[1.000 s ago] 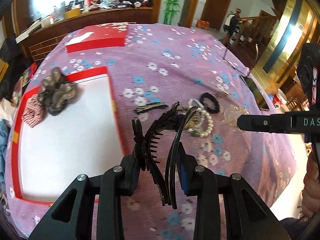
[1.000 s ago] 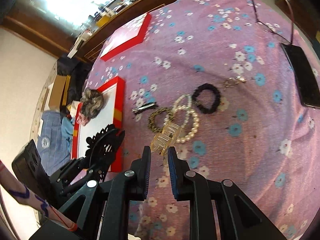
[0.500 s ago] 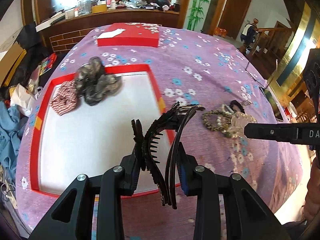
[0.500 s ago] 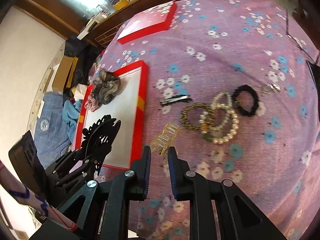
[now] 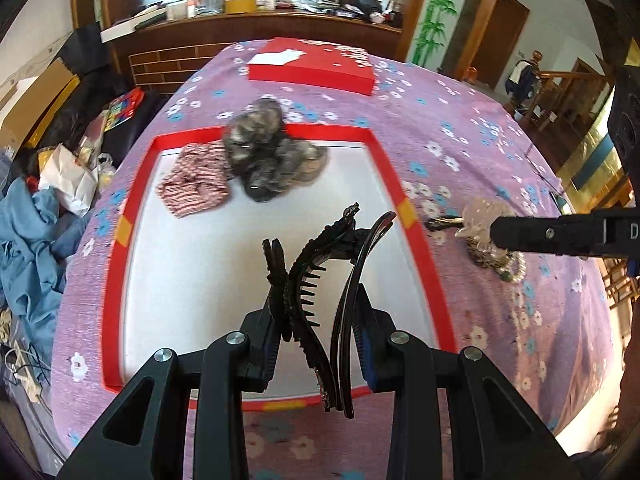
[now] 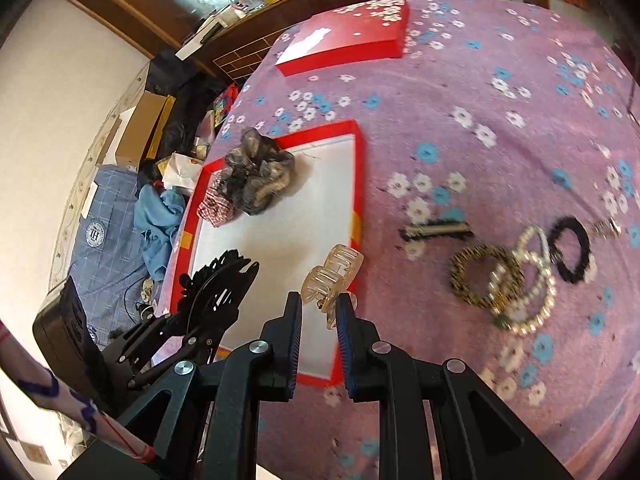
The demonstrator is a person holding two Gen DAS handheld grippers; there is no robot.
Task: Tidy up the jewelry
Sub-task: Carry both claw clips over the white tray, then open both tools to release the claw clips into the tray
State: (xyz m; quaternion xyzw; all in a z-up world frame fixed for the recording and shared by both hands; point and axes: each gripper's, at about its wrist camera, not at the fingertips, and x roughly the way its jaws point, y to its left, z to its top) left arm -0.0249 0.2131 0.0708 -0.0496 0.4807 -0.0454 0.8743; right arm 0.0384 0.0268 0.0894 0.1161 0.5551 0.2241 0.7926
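My left gripper is shut on a large black hair claw clip and holds it above the white inside of the red-rimmed box tray. My right gripper is shut on a clear amber claw clip over the tray's right rim. In the tray lie a grey-brown scrunchie and a red striped scrunchie. On the purple flowered cloth lie a dark hair pin, a leopard bracelet, pearl bracelets and a black hair tie.
The red box lid lies at the far side of the table. A small metal clip sits beyond the black hair tie. Blue cloth, bags and cardboard boxes lie on the floor to the left. A wooden counter stands behind.
Both grippers have moved left with their clips. The left one now hangs over the tray's inside; the right one has come from above the bracelets to the tray's right rim.
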